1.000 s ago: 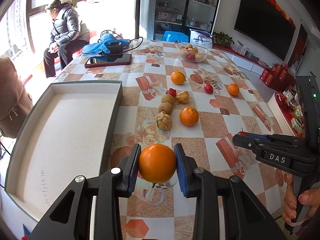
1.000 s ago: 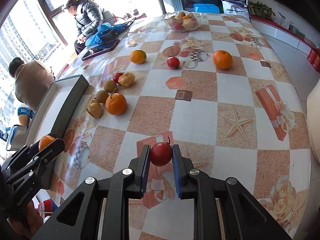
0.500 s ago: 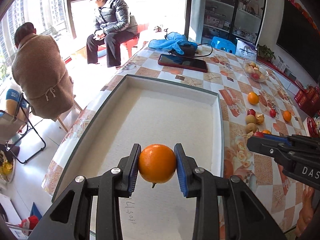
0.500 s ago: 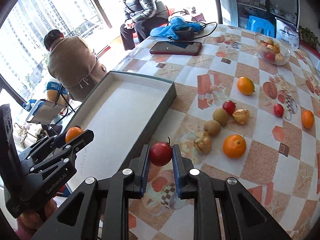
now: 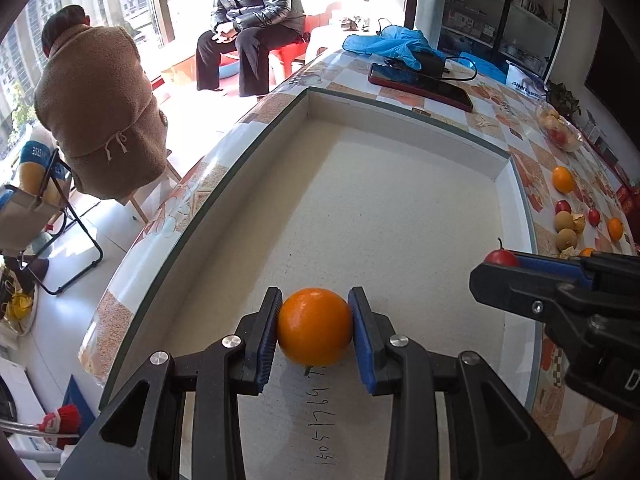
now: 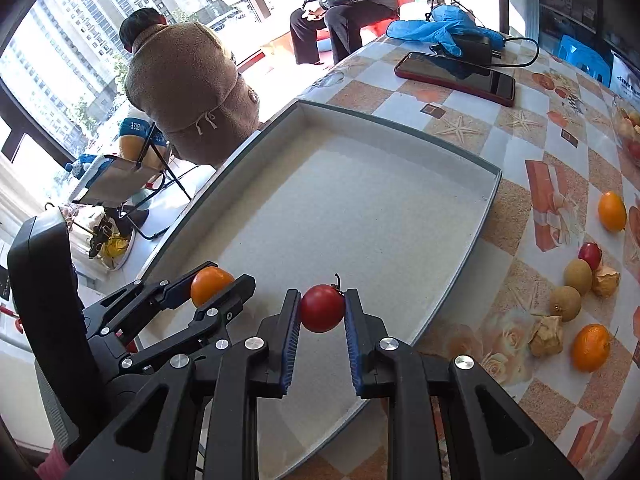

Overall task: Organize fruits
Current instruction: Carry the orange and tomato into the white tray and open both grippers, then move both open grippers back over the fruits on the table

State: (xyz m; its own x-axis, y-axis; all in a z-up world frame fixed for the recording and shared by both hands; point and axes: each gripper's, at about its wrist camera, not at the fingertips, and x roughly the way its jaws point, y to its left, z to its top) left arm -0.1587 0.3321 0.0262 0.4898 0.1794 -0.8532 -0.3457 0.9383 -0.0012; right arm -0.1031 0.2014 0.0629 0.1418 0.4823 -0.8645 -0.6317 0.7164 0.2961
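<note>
The left tongs (image 5: 315,326) are clenched on an orange (image 5: 315,326), the blue pads pressed on its two sides, and they reach forward, about level, above the near part of a shallow white tray (image 5: 400,208). Handwritten digits show on the tray floor just under these tongs. The right tongs (image 6: 322,309) grasp a small red tomato (image 6: 322,308) with its stem up — they point forward over the near edge of the same tray, just to the right of the left tongs and close beside them.

Right of the right tongs, on the patterned surface (image 6: 520,232), lie the loose fruits (image 6: 576,280): oranges, brown round ones, a red one and some in dry husks. Ahead of both tongs, past the far wall of the tray, lies a dark phone (image 6: 456,78) beside a blue cloth (image 6: 436,28). Far to the right stands a glass bowl (image 5: 560,132) of fruit.
</note>
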